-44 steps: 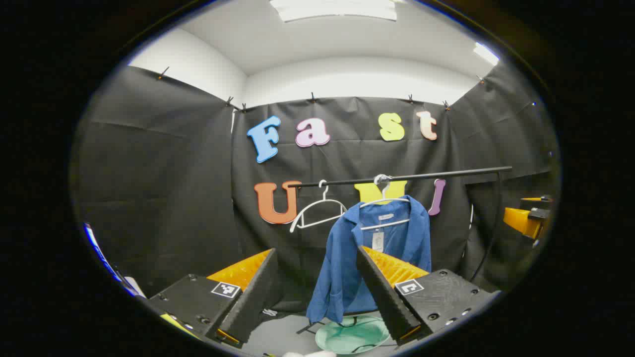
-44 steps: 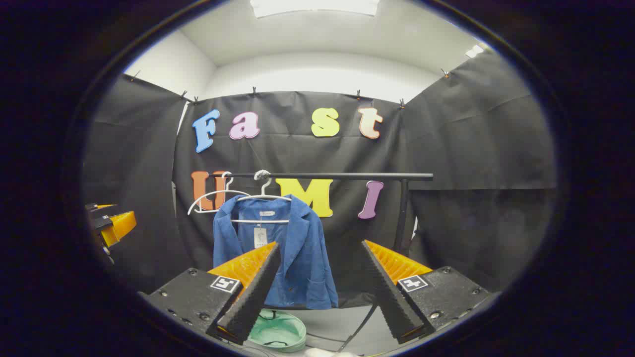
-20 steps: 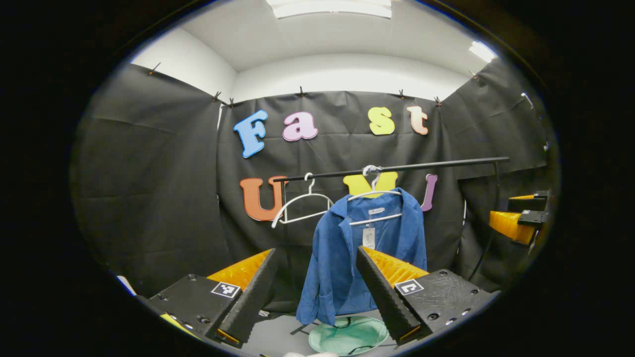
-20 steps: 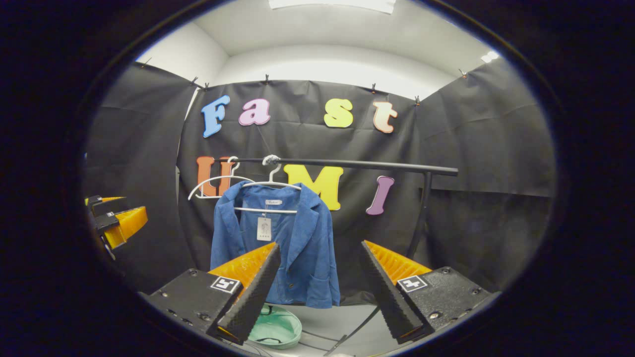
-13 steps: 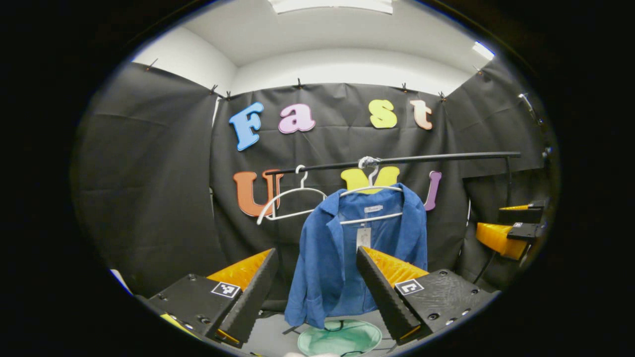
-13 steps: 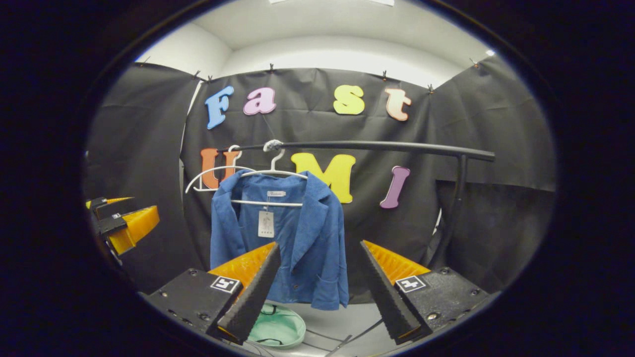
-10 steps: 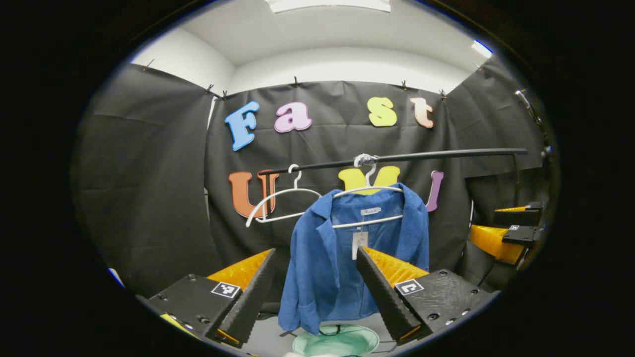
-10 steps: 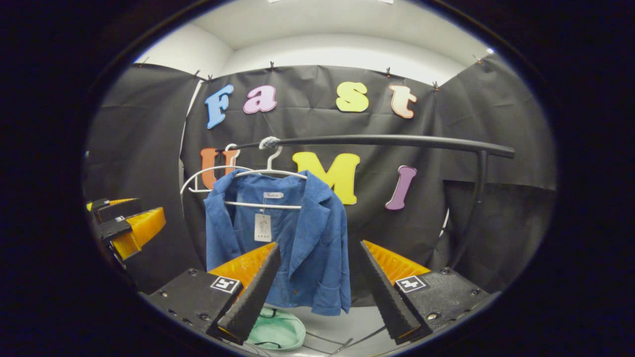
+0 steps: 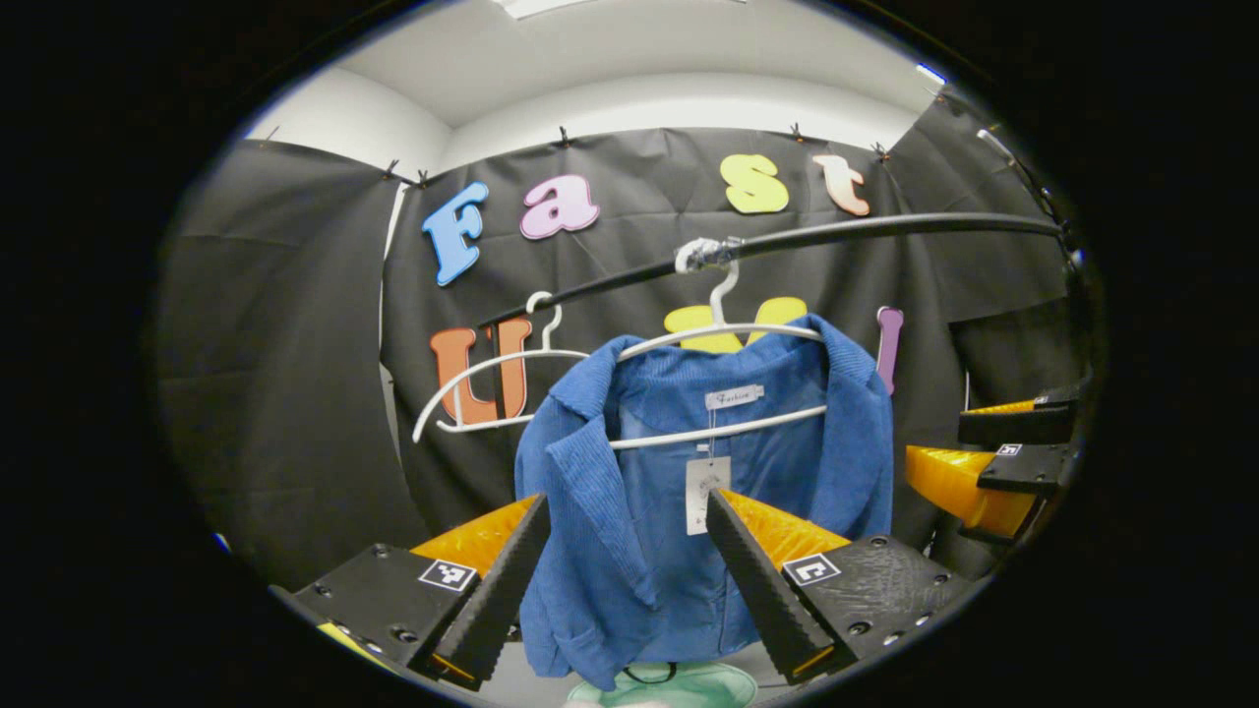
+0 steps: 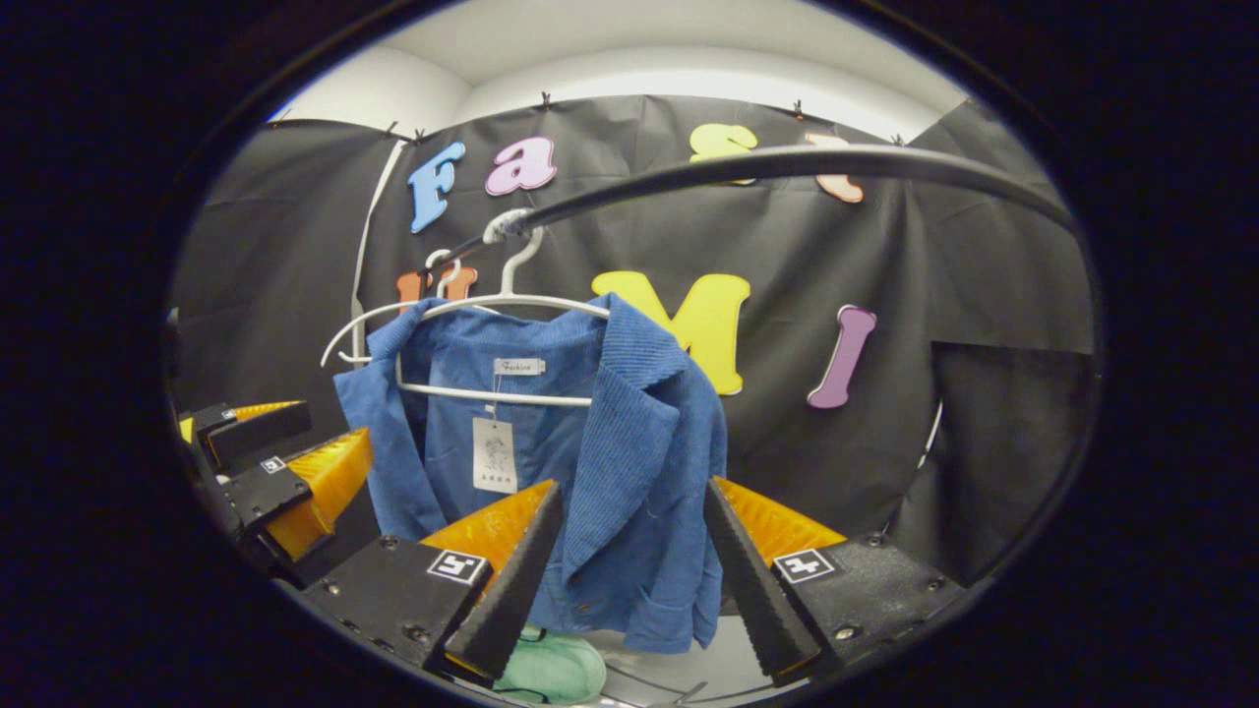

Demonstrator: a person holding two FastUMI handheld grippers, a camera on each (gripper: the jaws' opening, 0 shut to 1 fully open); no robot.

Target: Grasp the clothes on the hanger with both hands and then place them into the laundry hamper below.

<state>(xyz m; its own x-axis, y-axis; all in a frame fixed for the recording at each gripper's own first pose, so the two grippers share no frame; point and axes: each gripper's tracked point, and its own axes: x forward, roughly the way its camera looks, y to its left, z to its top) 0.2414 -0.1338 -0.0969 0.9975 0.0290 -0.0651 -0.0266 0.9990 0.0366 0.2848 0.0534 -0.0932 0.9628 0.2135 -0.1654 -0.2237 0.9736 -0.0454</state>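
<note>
A blue corduroy jacket hangs on a white hanger from a black rail. My left gripper is open, its fingers framing the jacket's front panel a little short of the cloth. My right gripper is open too, in front of the jacket's other front edge. A pale green hamper sits on the floor under the jacket. The right gripper shows at the left gripper view's right edge, the left gripper at the right gripper view's left edge.
A second, bare white hanger hangs on the rail beside the jacket. A paper tag dangles inside the jacket's collar. The rail's upright post stands behind the bare hanger. Thin black rods lie on the grey floor.
Both grippers have moved forward and close to the jacket, which now looms much larger between their fingers. Both have stayed open. The jacket still hangs on its hanger.
</note>
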